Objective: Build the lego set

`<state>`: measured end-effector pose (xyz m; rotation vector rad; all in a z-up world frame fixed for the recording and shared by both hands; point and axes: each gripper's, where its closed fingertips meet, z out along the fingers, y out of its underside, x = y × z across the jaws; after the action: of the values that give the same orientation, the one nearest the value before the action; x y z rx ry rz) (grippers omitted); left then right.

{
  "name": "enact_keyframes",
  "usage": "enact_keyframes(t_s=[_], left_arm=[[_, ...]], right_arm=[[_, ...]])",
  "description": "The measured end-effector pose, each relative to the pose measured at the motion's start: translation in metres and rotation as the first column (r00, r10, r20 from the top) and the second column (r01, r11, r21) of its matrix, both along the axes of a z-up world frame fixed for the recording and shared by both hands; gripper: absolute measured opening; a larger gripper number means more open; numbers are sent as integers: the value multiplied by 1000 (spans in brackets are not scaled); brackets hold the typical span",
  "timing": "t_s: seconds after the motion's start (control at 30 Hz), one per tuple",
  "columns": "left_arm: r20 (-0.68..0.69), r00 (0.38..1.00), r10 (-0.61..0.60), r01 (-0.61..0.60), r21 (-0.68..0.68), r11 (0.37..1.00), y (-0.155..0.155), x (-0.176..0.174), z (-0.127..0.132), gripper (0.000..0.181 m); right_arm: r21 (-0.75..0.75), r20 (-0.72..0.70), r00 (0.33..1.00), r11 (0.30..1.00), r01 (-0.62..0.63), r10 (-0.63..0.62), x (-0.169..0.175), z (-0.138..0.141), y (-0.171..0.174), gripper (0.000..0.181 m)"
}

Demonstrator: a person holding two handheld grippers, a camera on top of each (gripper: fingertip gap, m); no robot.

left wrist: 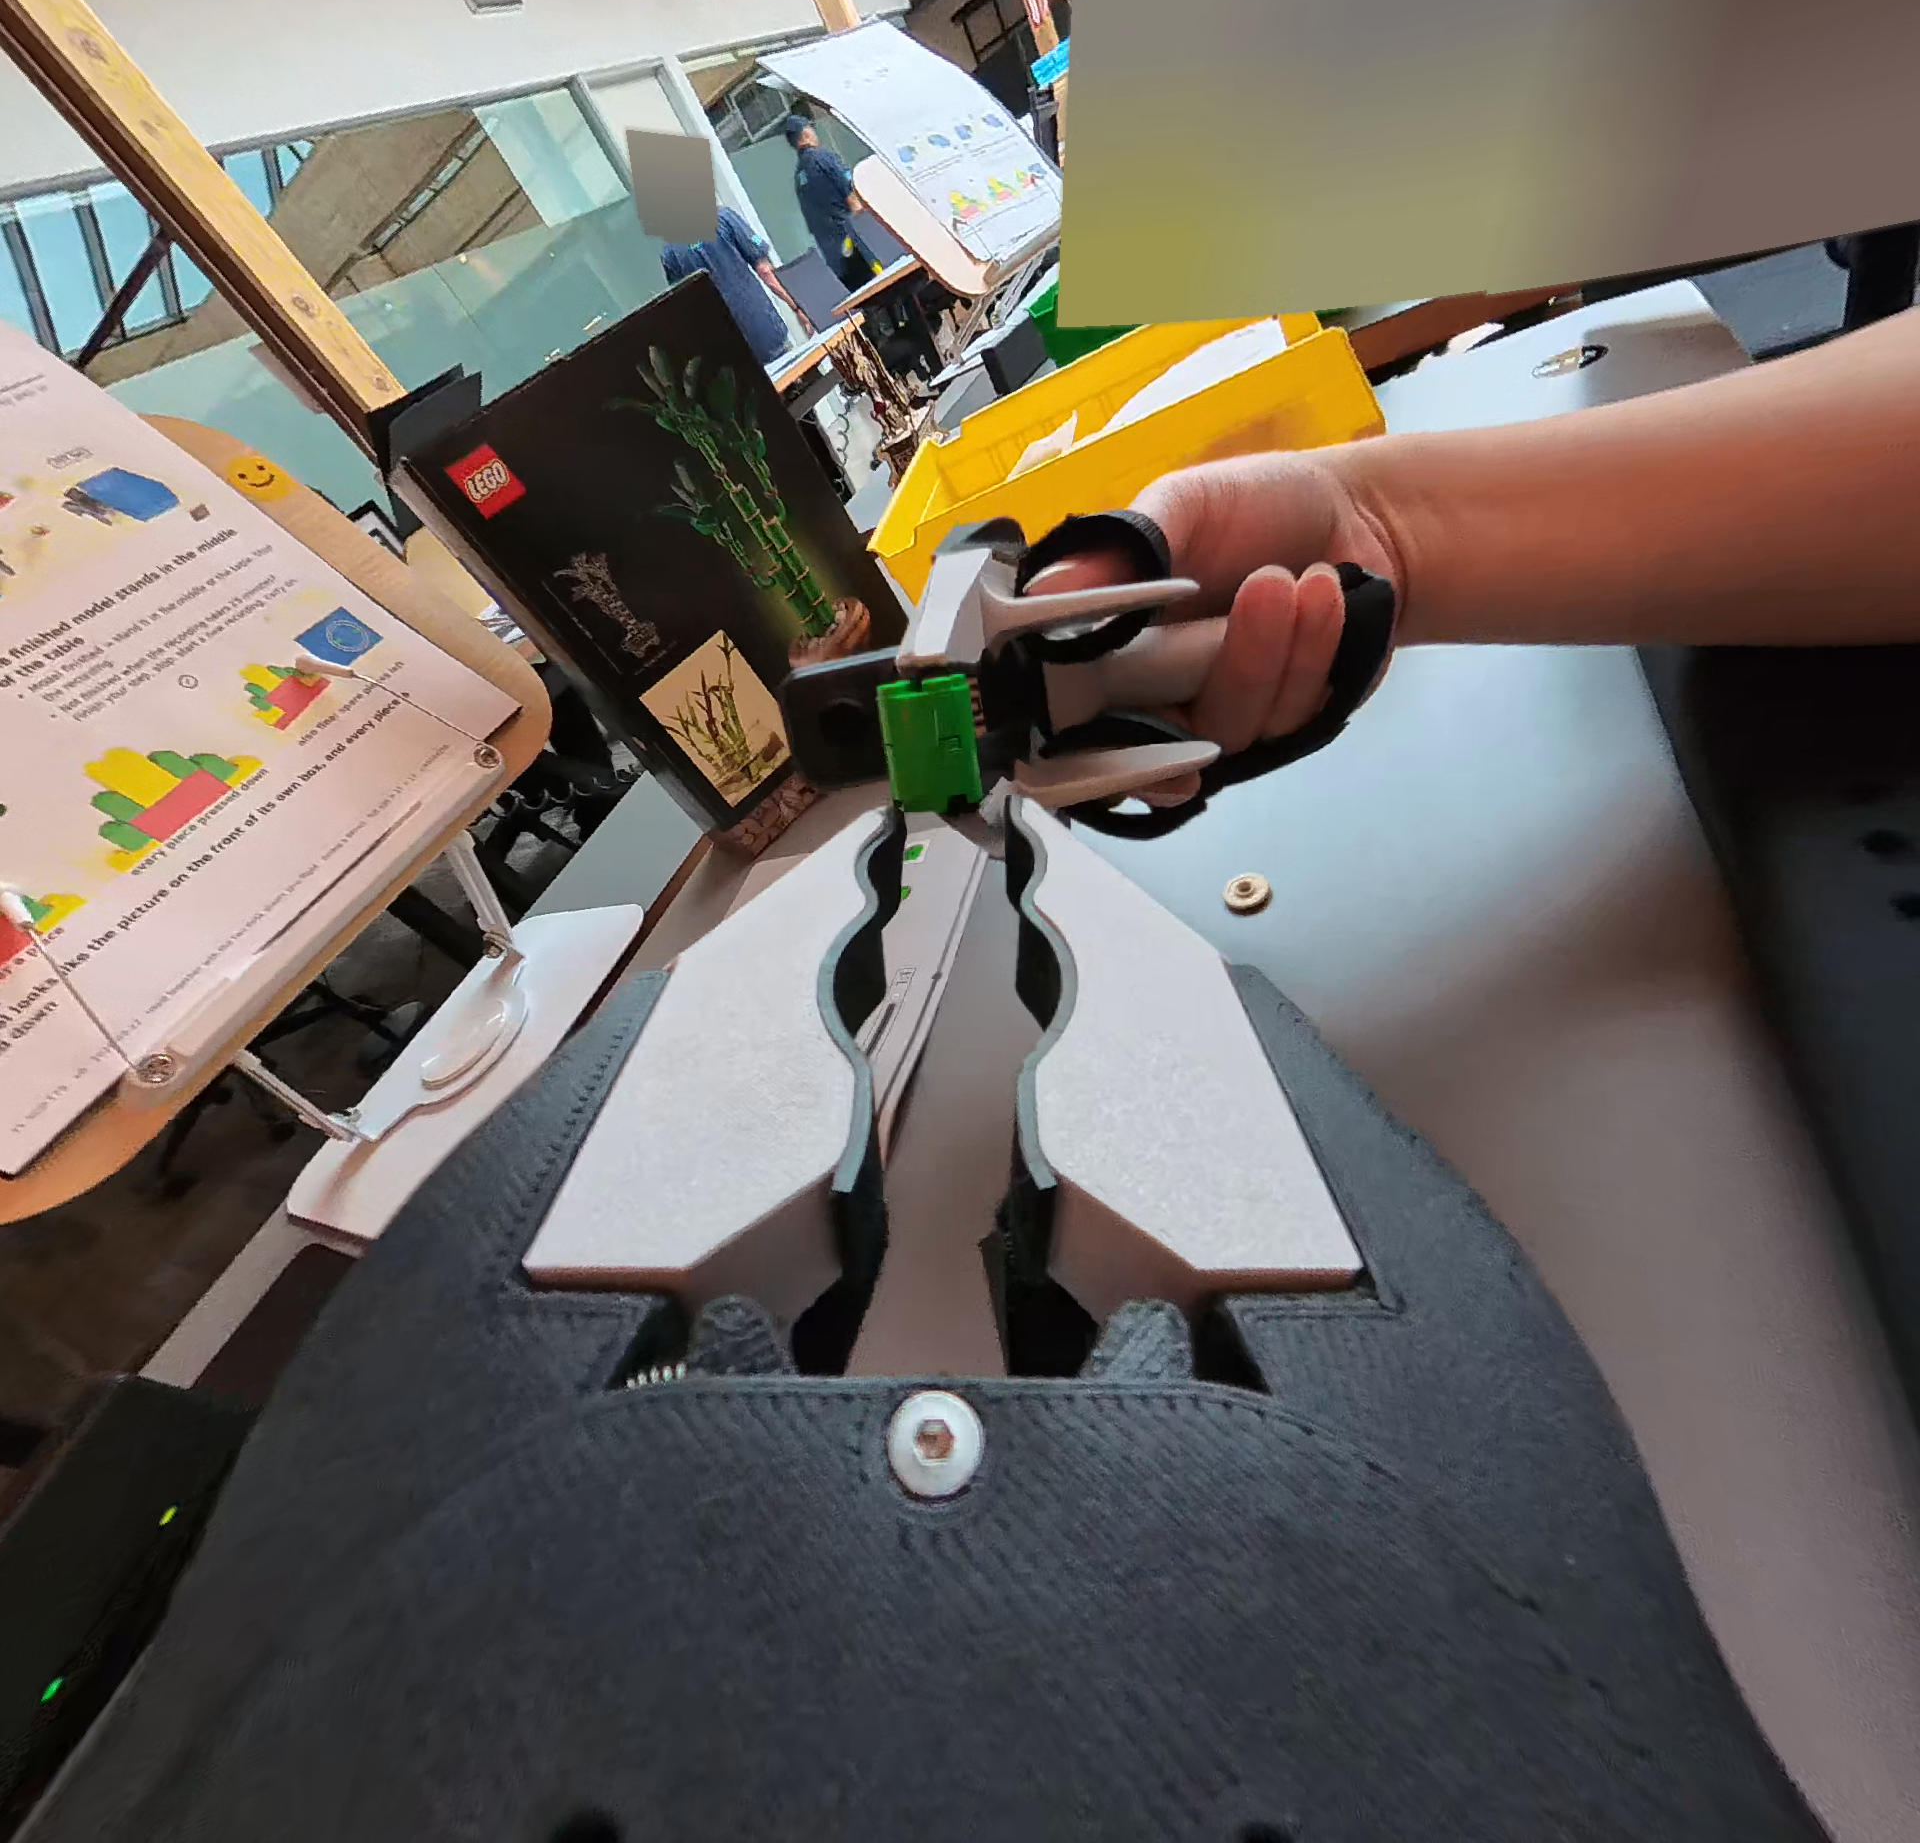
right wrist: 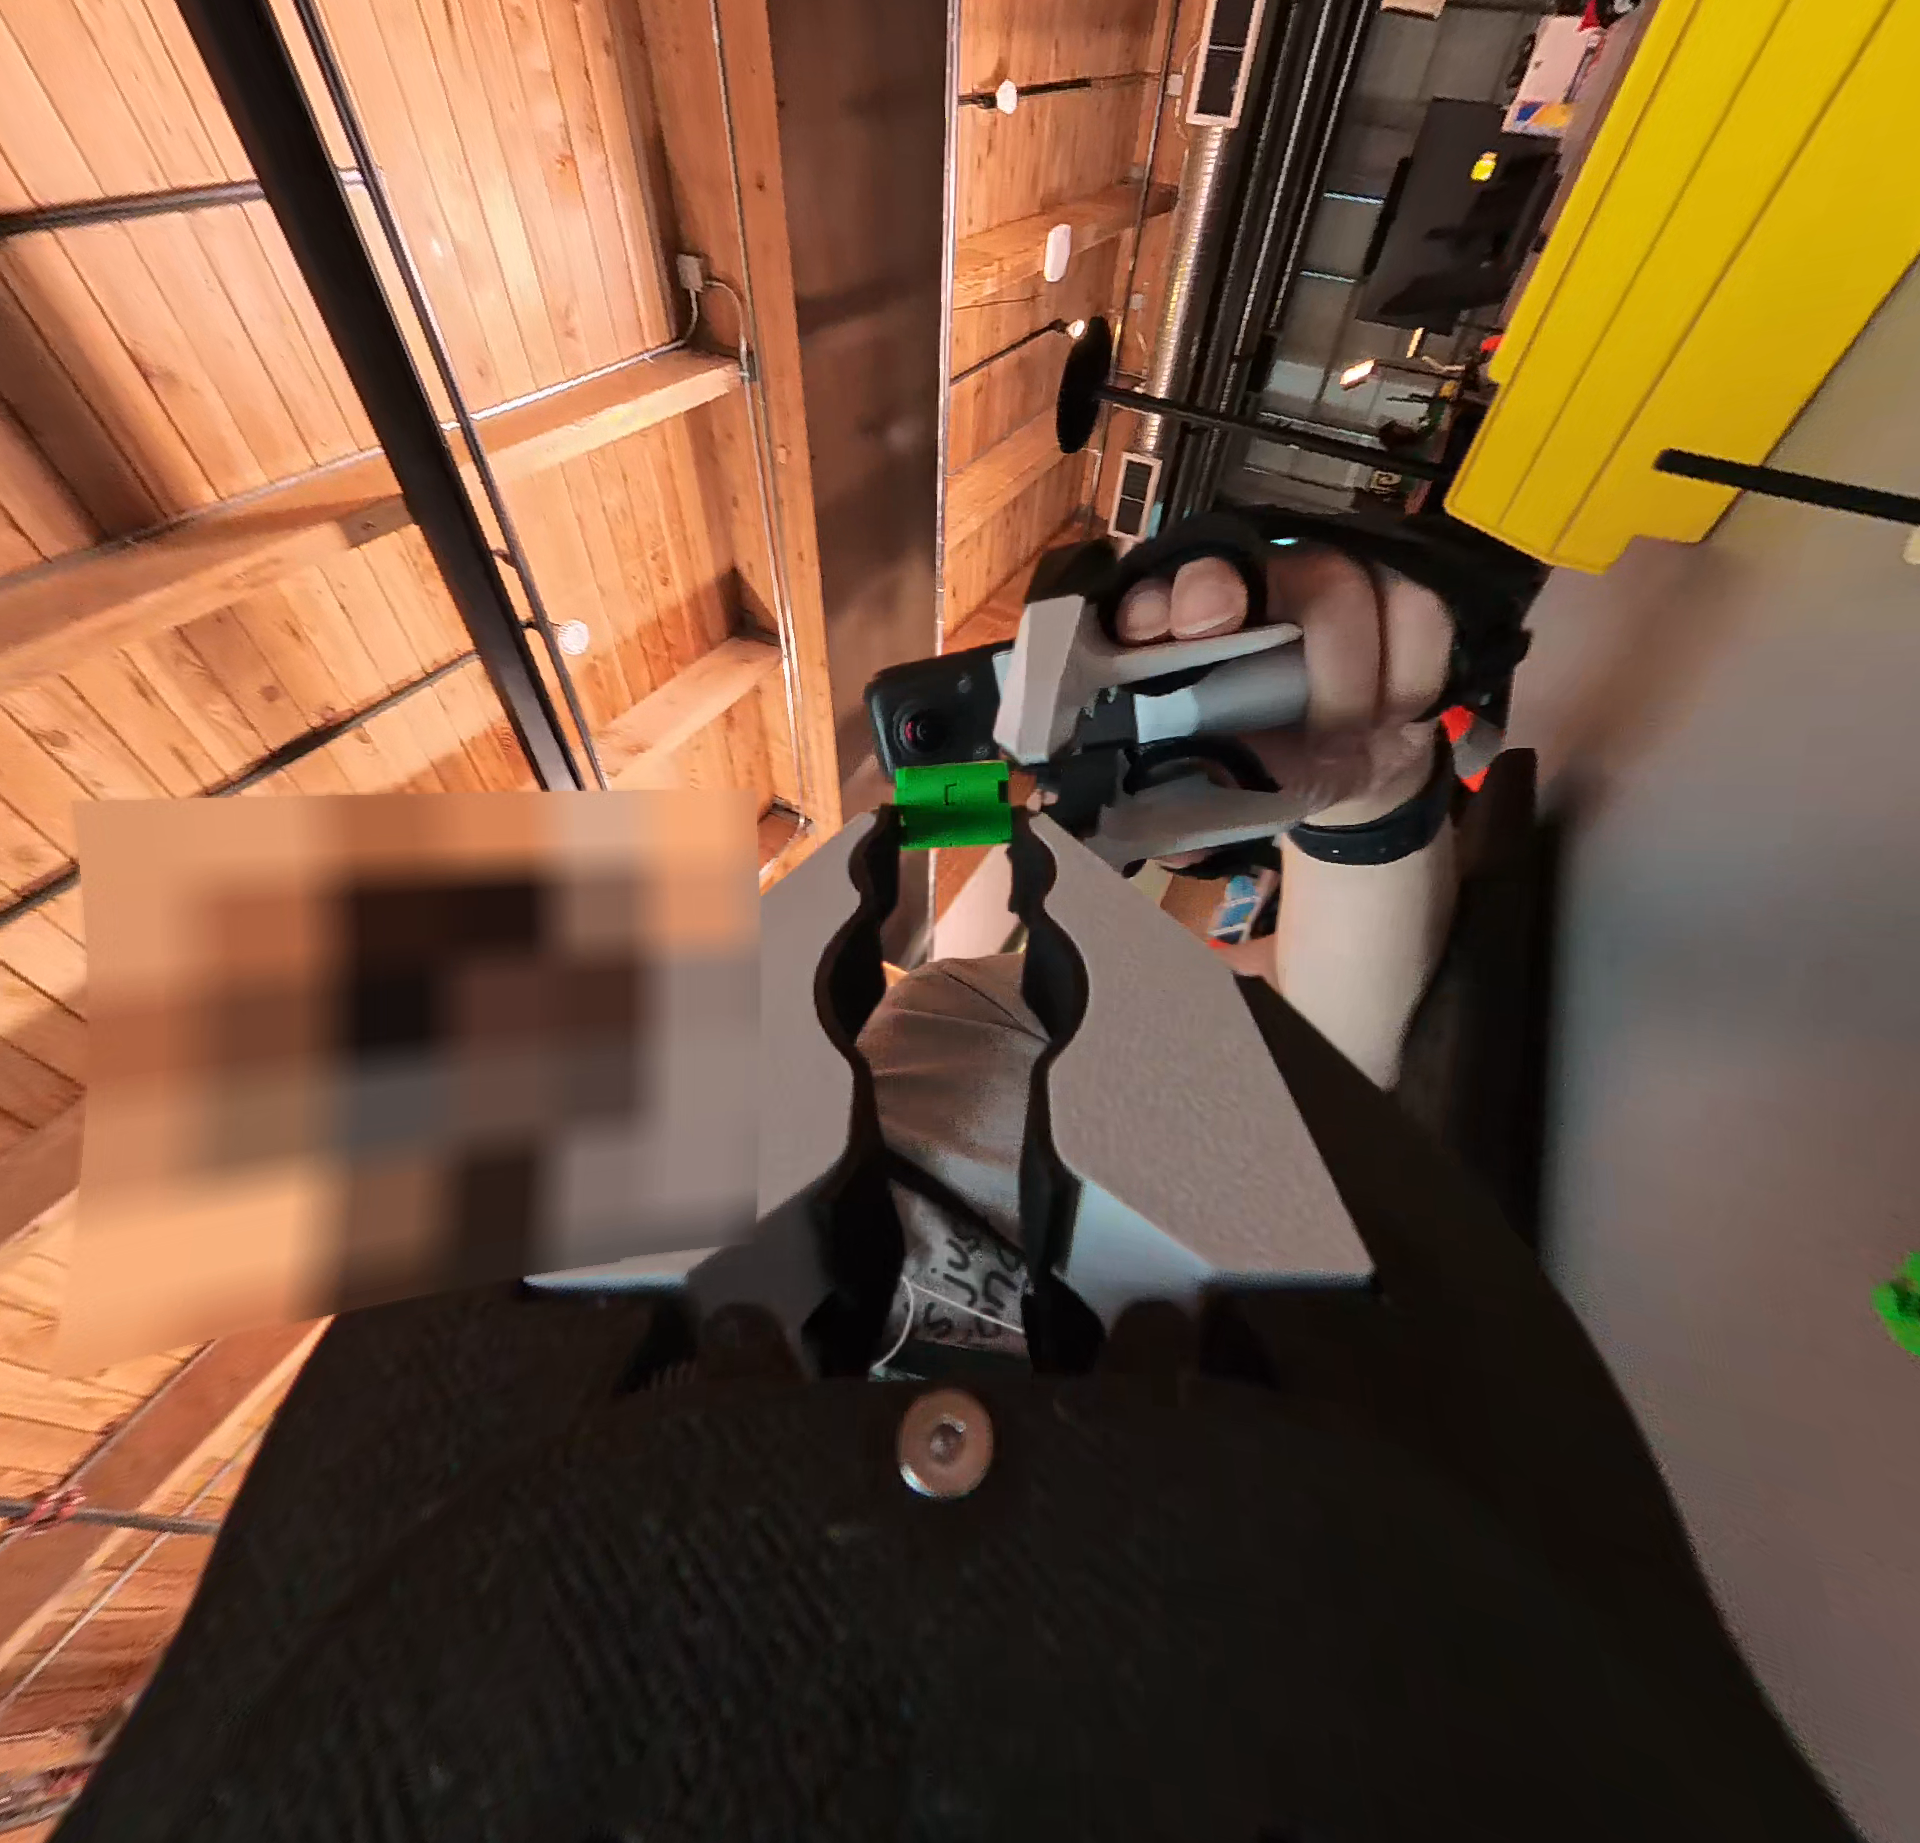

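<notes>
A bright green lego piece, made of short round segments with a seam down the middle, is held in the air between both grippers. In the left wrist view my left gripper pinches its lower end with the fingertips. The right gripper, in a hand, faces me just behind the piece. In the right wrist view my right gripper is shut on the same green piece, and the left gripper, in the other hand, meets it from the far side.
A black set box picturing a bamboo plant stands on the grey table. A yellow bin sits behind it. An instruction sheet on a stand is at the left. A loose green piece lies on the table. People stand far off. The tips of both grippers are at nearly the same place.
</notes>
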<state>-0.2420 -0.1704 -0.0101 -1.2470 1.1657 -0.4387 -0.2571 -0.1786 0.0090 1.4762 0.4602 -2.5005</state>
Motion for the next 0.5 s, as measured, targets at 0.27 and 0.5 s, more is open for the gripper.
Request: enact_keyframes(t_s=[0.27,0.5], left_arm=[[138,990,-15,33,-130,991,1,0,12,24],[121,993,10,-1,-75,997,2,-4,15,16]], right_arm=[[-116,-89,995,991,-60,49,0,10,-2,20],[-128,-35,999,992,-14,10,-10,-1,3,20]])
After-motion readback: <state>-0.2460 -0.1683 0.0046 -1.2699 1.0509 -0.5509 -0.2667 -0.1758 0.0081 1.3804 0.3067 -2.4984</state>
